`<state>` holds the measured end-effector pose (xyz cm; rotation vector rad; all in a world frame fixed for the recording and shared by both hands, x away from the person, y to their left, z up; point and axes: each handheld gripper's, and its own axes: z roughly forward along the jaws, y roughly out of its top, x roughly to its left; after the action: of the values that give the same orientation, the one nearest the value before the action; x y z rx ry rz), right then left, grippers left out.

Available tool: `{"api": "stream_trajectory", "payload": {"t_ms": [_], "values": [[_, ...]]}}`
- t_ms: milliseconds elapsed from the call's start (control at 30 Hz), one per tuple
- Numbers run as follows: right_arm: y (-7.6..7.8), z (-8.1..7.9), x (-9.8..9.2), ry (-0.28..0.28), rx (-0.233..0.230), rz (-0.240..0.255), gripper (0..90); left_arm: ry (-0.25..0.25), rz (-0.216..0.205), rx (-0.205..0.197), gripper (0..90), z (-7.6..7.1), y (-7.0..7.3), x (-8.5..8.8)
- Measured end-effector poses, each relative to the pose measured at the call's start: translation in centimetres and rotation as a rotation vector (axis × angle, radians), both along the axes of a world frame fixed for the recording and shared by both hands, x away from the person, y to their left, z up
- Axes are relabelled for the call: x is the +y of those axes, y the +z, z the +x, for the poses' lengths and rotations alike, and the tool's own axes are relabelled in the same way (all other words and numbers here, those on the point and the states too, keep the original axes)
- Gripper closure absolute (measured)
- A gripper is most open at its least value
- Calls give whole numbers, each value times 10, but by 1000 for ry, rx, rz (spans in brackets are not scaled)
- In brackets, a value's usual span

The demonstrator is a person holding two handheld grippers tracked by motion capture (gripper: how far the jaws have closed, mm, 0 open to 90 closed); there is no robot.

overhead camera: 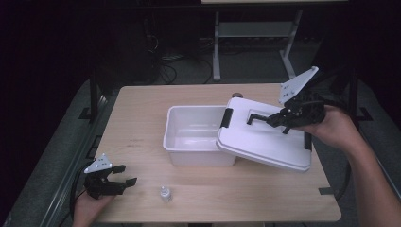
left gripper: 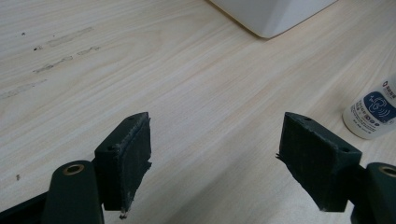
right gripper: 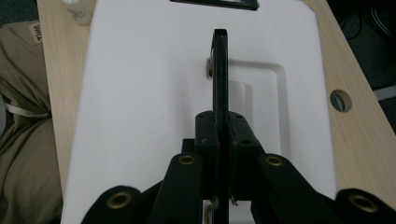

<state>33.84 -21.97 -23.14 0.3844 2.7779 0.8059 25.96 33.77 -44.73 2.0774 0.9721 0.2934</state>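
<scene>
At centre right of the high view: lid (overhead camera: 265,138) held by its handle (overhead camera: 257,117), tilted over the box (overhead camera: 198,135).
Right fingers (overhead camera: 264,118) clamped shut on the handle; left fingers (overhead camera: 124,174) wide open, empty, lower left beside the bottle (overhead camera: 164,193). Next: judged, carry the lid clear or seat it squarely.

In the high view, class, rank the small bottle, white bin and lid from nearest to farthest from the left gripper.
From the left gripper:
1. small bottle, just beside it at the table's near edge
2. white bin, mid-table
3. lid, far side, carried by the right gripper
</scene>
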Motion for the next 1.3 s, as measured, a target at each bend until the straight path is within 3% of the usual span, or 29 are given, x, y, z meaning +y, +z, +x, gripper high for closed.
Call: {"api": "stream_trajectory", "payload": {"t_ms": [467, 1067, 1300], "values": [[-17, -19, -41, -72, 12, 19, 844, 13, -11, 0, 248, 0, 0, 3], [-42, -34, -69, -120, 46, 41, 844, 7, -5, -3, 248, 0, 0, 0], [-62, -38, -76, -133, 73, 47, 843, 9, -3, -10, 249, -1, 1, 0]]}}
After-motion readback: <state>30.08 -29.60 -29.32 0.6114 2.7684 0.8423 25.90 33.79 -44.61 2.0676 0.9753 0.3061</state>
